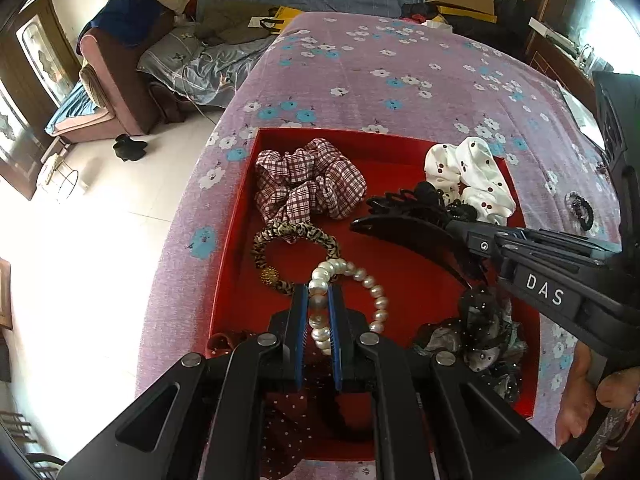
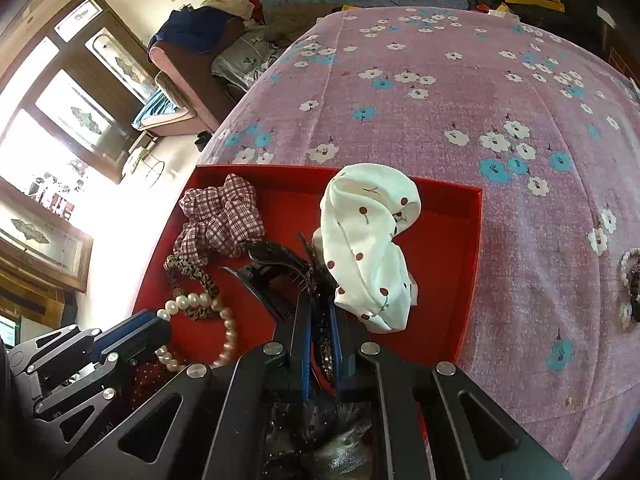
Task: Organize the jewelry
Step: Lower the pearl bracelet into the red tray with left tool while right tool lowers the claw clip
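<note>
Nearest to me, the left gripper [image 1: 318,300] has its 2 blue pads pinched tight on a pearl bracelet [image 1: 348,300], whose loose loop curls out to the right over the floor of the red tray [image 1: 400,292]. Beside it, the right gripper [image 2: 320,312] is closed just as narrowly on a black hair claw clip [image 1: 416,236]; its toothed jaws stick out past the fingertips, low over the middle of the tray. A dark glittery scrunchie [image 1: 480,332] lies in the tray's near right corner, and something dark red with small dots sits under the left gripper, though it is too hidden to name. Just past the pearls is a leopard-print hair tie [image 1: 292,240] with a gold bead, then a red plaid scrunchie [image 1: 308,180] at the far left and a white cherry-print scrunchie [image 2: 368,248] at the far right. The tray rests on a pink flowered cloth [image 1: 400,60]; 1 more bead band [image 2: 628,288] lies out on it, well apart to the right.
</note>
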